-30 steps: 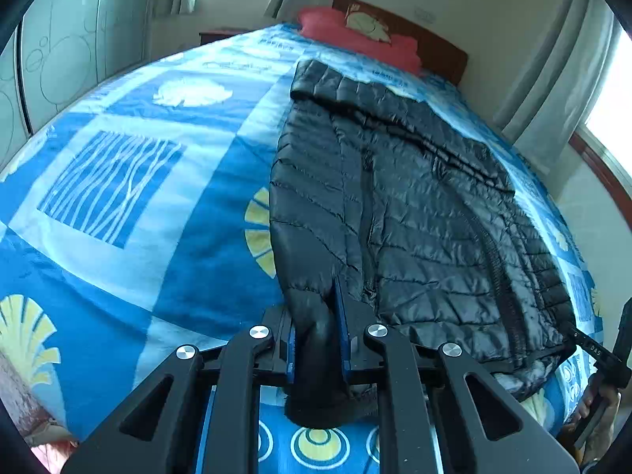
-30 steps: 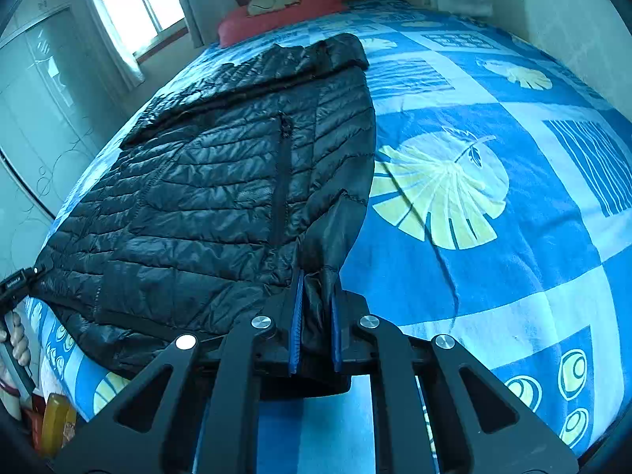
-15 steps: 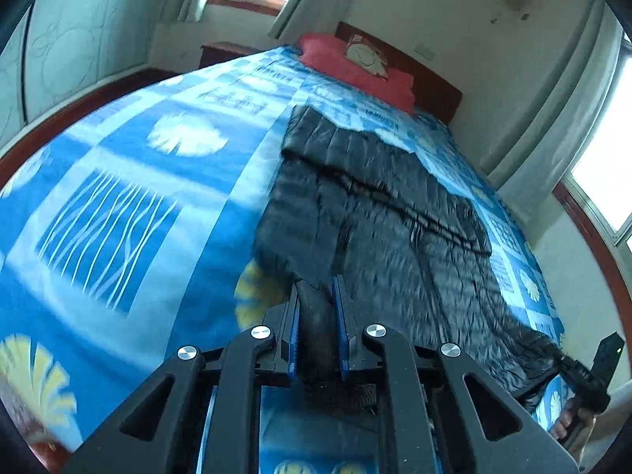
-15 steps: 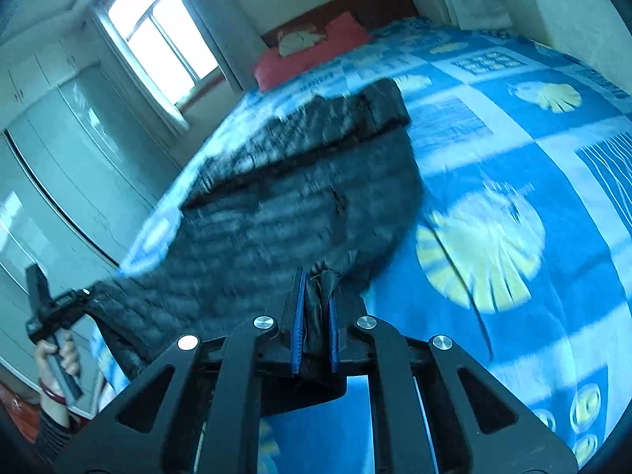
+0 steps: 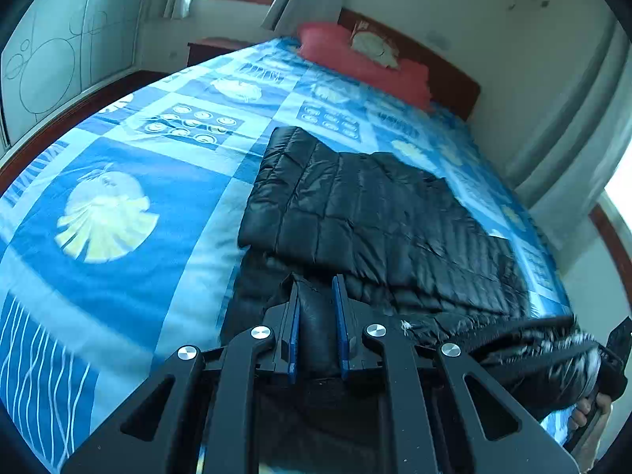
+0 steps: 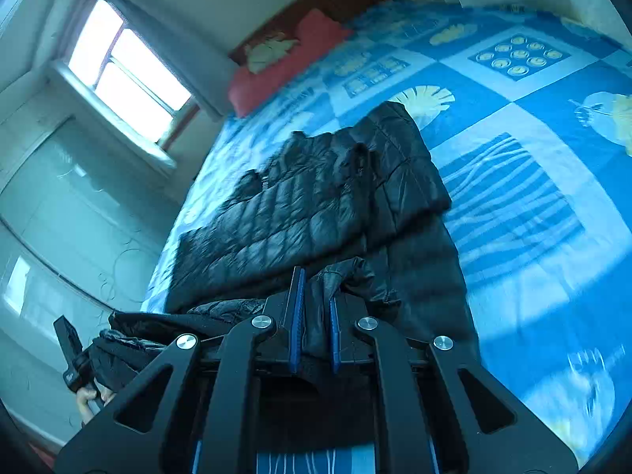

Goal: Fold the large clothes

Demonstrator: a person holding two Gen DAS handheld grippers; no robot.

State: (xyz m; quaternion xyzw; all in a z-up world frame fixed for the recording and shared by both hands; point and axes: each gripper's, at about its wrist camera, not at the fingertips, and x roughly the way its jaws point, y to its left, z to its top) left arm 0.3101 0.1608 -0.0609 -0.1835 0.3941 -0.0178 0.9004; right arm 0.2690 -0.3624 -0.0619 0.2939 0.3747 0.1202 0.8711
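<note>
A black quilted puffer jacket (image 5: 375, 213) lies on the bed, its far part flat and its near hem lifted off the bed. My left gripper (image 5: 316, 296) is shut on the hem's left corner. My right gripper (image 6: 314, 288) is shut on the hem's right corner, and the jacket (image 6: 316, 205) spreads ahead of it. The raised hem hangs between the two grippers. The right gripper also shows at the right edge of the left wrist view (image 5: 608, 359). The left gripper shows at the left edge of the right wrist view (image 6: 73, 351).
The bed has a blue patterned cover (image 5: 118, 205) and a red pillow (image 5: 363, 59) against a wooden headboard (image 5: 446, 75). A window (image 6: 126, 75) and glass wardrobe doors (image 6: 59, 213) stand to one side, curtains (image 5: 572, 126) to the other.
Both grippers have lifted the jacket's near hem off the bed and carried it forward toward the pillow. The flat part of the jacket now looks shorter.
</note>
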